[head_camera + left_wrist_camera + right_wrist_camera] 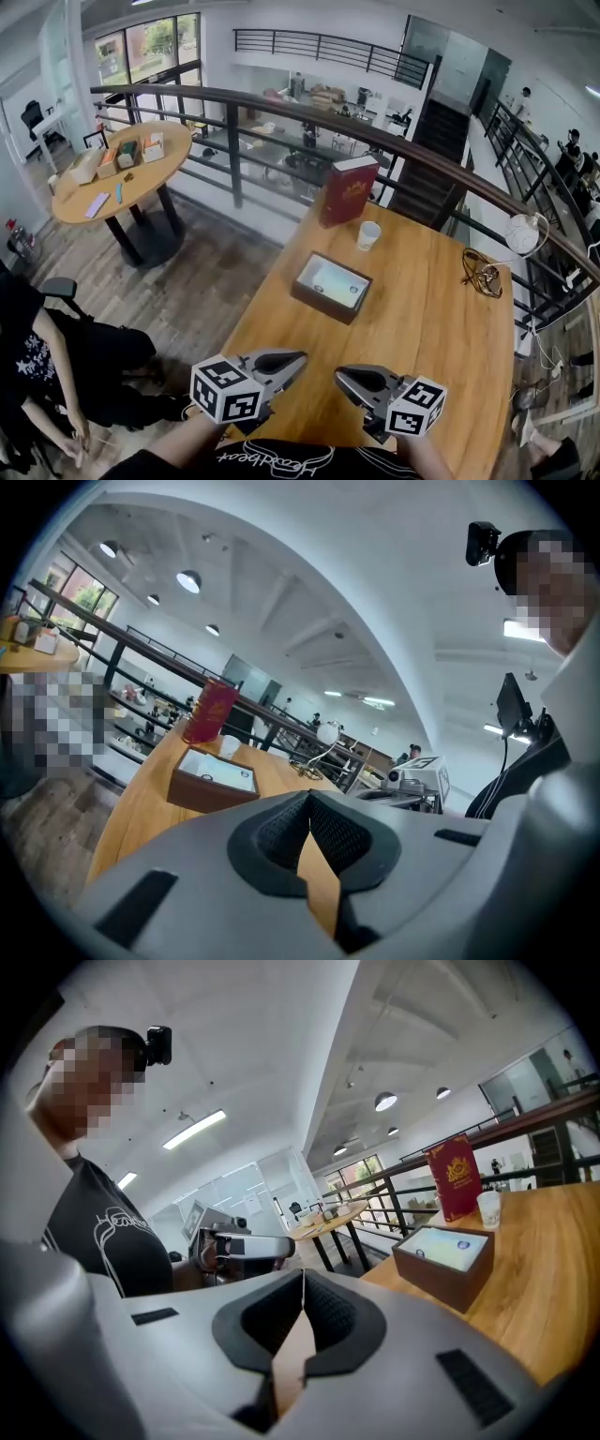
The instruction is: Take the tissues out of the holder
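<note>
My jaws are closed on both sides, with nothing in them. The left gripper and the right gripper sit side by side over the near edge of the bench, close to my body. The tissue holder is a brown box further out on the bench, well apart from both grippers. Its top looks pale and flat. I think that is the tissues lying inside, but I cannot tell how many. I see no loose tissue on the bench. A red book and a white cup stand behind the holder. So I think the job has not started yet. I need to reach the holder, open a pair of jaws, pinch the tissues and lift them out.
</note>
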The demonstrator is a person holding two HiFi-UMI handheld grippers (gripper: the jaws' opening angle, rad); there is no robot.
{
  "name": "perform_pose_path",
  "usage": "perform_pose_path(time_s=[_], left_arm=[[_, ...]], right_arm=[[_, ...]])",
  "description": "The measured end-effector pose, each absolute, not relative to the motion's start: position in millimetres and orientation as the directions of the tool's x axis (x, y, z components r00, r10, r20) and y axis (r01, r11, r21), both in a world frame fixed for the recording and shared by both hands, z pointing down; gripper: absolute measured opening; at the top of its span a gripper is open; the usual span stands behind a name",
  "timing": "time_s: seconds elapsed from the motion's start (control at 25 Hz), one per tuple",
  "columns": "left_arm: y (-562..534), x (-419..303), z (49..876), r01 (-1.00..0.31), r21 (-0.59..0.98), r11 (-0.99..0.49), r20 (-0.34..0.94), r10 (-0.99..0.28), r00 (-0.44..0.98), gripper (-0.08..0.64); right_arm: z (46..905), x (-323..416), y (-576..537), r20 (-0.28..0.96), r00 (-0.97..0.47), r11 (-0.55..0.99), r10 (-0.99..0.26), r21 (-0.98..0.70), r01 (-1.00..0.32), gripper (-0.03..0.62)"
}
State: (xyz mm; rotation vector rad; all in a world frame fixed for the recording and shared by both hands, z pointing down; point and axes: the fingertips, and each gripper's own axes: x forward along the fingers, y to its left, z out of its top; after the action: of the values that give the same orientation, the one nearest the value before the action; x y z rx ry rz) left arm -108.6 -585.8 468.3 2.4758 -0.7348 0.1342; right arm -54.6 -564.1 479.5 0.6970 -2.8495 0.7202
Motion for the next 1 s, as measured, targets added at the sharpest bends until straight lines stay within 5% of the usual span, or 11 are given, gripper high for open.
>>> perform_pose_path(time_s=[0.56, 1.0], left_arm=[[-652, -117, 505, -0.481, 0.569, -0.667, 0.229, -0.433, 0.872, 0.012], [-686, -130, 548, -0.508, 0.595, -0.622, 0.299, -0.416, 0.859, 0.012]], right_arm=[[513, -31, -653, 0.379, -0.754, 0.723, -0.537, -0.253, -0.643, 0.017], [534, -31, -753, 0.473, -0.690, 0.749, -0.548, -0.089, -0.657, 0.037]])
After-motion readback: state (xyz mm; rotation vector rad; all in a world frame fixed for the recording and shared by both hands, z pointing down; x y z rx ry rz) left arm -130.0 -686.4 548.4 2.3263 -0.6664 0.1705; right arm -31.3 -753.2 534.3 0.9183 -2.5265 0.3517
